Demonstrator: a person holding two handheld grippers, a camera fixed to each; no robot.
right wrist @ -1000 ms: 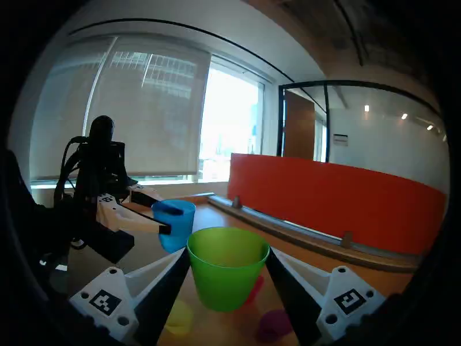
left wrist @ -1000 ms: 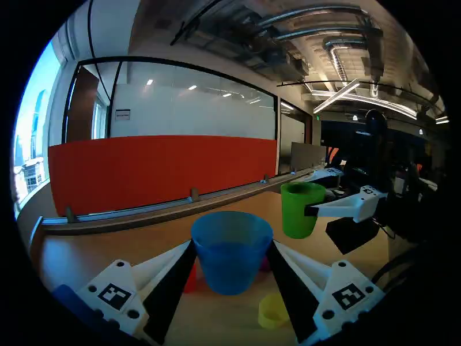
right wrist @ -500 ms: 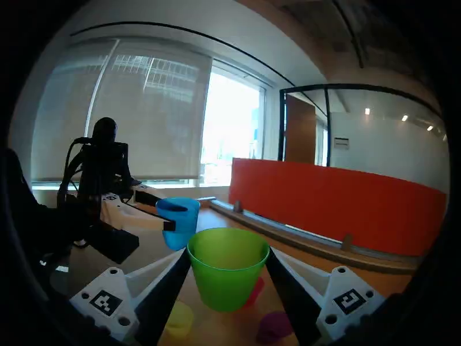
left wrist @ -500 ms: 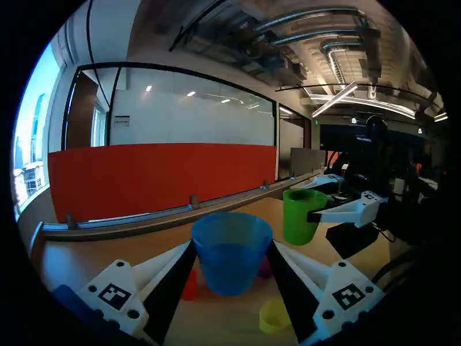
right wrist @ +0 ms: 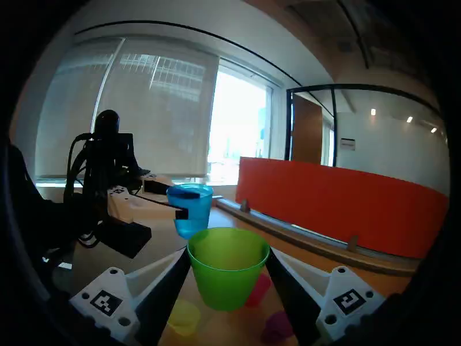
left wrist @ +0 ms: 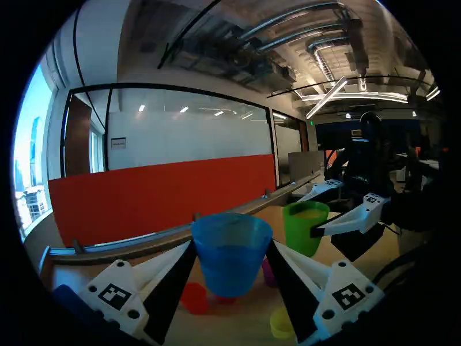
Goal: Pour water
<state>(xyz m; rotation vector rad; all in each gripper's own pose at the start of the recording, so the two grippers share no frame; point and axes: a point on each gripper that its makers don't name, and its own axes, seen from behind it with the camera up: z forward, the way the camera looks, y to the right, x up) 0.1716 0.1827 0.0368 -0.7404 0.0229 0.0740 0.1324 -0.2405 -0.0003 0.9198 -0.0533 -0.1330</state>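
My left gripper (left wrist: 230, 259) is shut on a translucent blue cup (left wrist: 231, 252) with water in it, held upright above the wooden table (left wrist: 242, 323). My right gripper (right wrist: 228, 268) is shut on a green cup (right wrist: 228, 266), also upright and raised. In the left gripper view the green cup (left wrist: 304, 226) hangs to the right and a little farther off, gripped by the right gripper (left wrist: 314, 230). In the right gripper view the blue cup (right wrist: 191, 209) hangs to the left at about rim height, gripped by the left gripper (right wrist: 183, 206). The two cups are apart.
Small cups stand on the table below: red (left wrist: 195, 297), yellow (left wrist: 281, 323) and purple (left wrist: 268, 272); in the right gripper view yellow (right wrist: 184, 317), pink (right wrist: 258, 290) and purple (right wrist: 278, 326). An orange partition (left wrist: 155, 193) backs the table. A bright window (right wrist: 236, 138) lies behind.
Both grippers have risen with their cups, so the table and the small cups sit lower in view. The blue and green cups have come closer together.
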